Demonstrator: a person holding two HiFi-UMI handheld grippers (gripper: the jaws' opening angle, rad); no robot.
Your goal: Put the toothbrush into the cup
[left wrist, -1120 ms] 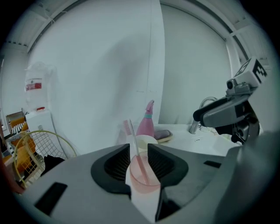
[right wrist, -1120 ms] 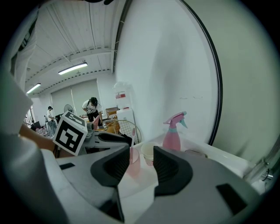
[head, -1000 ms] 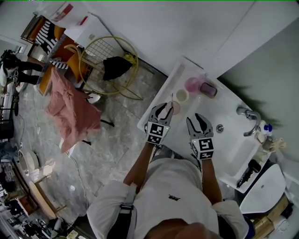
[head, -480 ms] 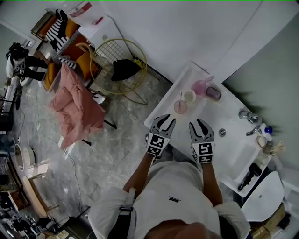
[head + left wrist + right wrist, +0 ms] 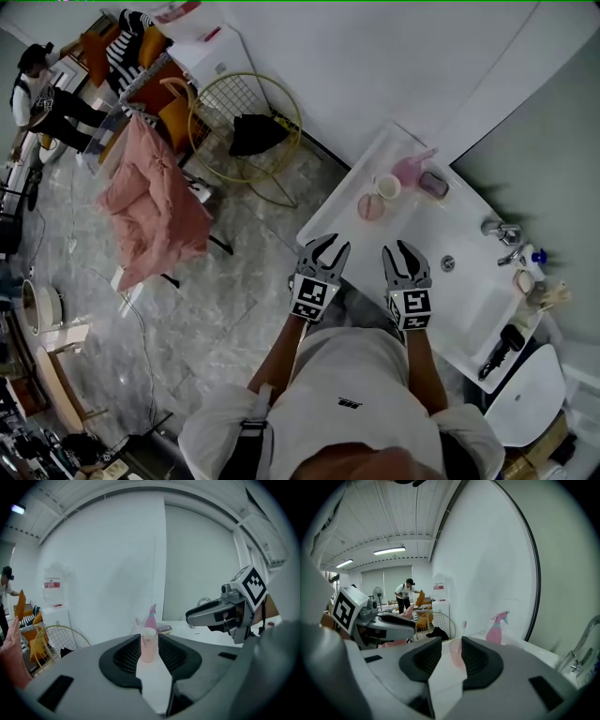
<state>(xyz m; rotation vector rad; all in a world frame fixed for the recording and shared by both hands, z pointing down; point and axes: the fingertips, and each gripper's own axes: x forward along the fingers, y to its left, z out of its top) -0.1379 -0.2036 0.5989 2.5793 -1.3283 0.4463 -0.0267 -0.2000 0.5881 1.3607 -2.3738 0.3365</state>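
Observation:
A pink cup [image 5: 371, 207] stands near the left end of the white sink counter [image 5: 422, 239]. In the right gripper view a thin toothbrush [image 5: 464, 624] sticks up from the pink cup [image 5: 455, 654]. My left gripper [image 5: 326, 247] hangs open and empty at the counter's front edge, short of the cup. My right gripper [image 5: 403, 252] is open and empty beside it, over the counter. The left gripper view looks between its open jaws [image 5: 149, 649] at the cup [image 5: 148, 645], well ahead. The right gripper [image 5: 451, 645] also frames the cup from a distance.
A white cup [image 5: 388, 187], a pink spray bottle [image 5: 411, 170] and a soap dish [image 5: 433, 184] stand behind the pink cup. The faucet [image 5: 502, 231] and basin are to the right. A wire basket [image 5: 246, 139] and pink cloth [image 5: 150, 202] are on the floor at left.
Both grippers have drawn back from the pink cup toward the counter's front edge. They stay open and empty. The head view has shifted, so the counter sits further up and right.

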